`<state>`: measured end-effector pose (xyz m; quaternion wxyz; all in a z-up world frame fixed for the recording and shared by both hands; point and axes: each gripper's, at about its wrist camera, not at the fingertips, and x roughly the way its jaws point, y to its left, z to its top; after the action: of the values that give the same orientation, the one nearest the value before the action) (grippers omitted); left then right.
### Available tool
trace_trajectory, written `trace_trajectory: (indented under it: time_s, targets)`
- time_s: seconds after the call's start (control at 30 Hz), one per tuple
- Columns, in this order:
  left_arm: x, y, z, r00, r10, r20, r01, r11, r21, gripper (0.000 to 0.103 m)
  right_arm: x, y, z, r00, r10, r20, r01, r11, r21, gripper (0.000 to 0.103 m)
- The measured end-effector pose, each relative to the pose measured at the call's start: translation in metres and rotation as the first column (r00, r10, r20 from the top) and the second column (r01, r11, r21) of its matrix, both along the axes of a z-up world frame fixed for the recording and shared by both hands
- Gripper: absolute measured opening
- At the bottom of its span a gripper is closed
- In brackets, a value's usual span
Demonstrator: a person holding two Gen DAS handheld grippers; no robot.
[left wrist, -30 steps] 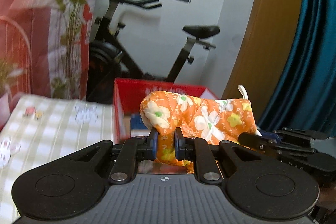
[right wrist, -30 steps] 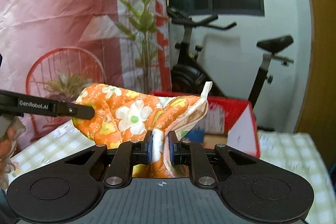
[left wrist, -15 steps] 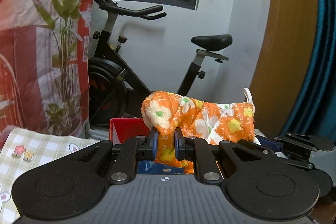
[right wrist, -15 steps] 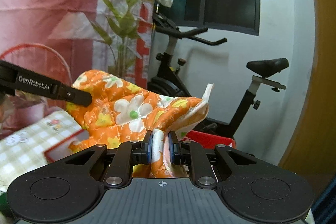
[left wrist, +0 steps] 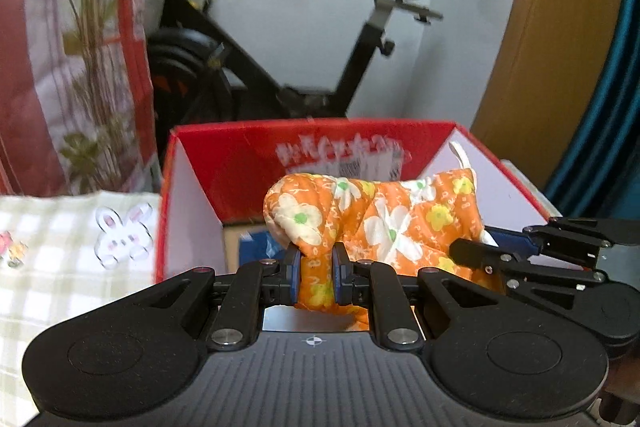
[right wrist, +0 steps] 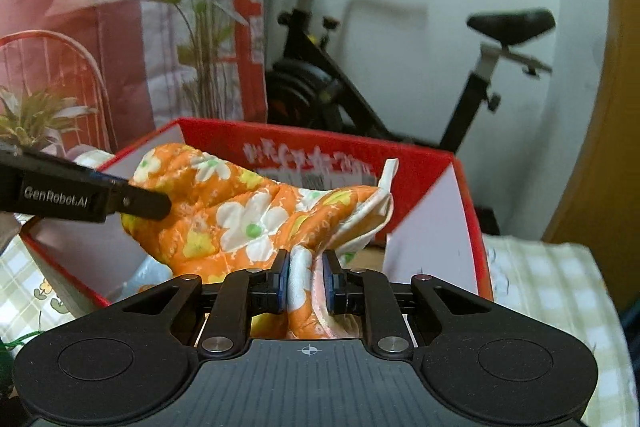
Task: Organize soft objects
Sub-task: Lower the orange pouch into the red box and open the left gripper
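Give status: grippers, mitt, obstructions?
Left gripper and right gripper both shut on orange floral oven mitt. Mitt stretched between them, over open red cardboard box. Nothing blocking the box.

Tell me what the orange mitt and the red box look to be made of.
Mitt: quilted cotton-like fabric, matte, judging by its stitched puffy surface, printed flowers and the way it bunches where both grippers pinch it. Box: probably cardboard, with a smooth printed red outside and plain white inner walls; its thin, flat, sharply creased panels suggest this.
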<state>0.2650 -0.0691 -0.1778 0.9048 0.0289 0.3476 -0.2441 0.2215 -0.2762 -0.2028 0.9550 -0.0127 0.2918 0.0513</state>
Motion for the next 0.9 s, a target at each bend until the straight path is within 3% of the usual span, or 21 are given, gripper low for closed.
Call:
trace_trajectory:
  time_s: [0.13,0.33,0.43,0.5,0.57,0.9]
  targets:
    - [-0.002,-0.006,-0.008,0.998,-0.041,-0.038,0.041,0.999,0.018,0.017,0.000,-0.001,-0.003,0.999,-0.039,-0.036,0.038,0.999,-0.009,0.028]
    - [-0.008,-0.014,-0.014,0.997,-0.062,-0.053,0.064,0.997,0.045,0.019,-0.008,-0.002,0.001,0.997,-0.079,-0.023,0.079,0.997,-0.018,0.036]
    - [-0.008,-0.014,-0.014,0.997,-0.057,-0.050,0.059,0.997,0.057,0.032,-0.012,-0.006,0.006,0.996,-0.086,-0.013,0.086,0.996,-0.017,0.048]
    - [-0.009,-0.014,-0.011,0.998,-0.047,-0.037,0.049,0.997,0.056,0.049,-0.015,-0.007,0.010,0.996,-0.091,-0.005,0.091,0.995,-0.027,0.053]
    - [-0.011,-0.011,-0.007,0.999,-0.035,-0.024,0.036,0.997,0.064,0.055,-0.018,-0.007,0.013,0.996,-0.094,0.007,0.094,0.995,-0.033,0.055]
    - [-0.032,0.025,0.021,1.000,0.026,0.017,-0.027,0.998,0.062,0.056,-0.047,0.000,0.032,0.996,-0.077,0.037,0.077,0.997,-0.008,0.055]
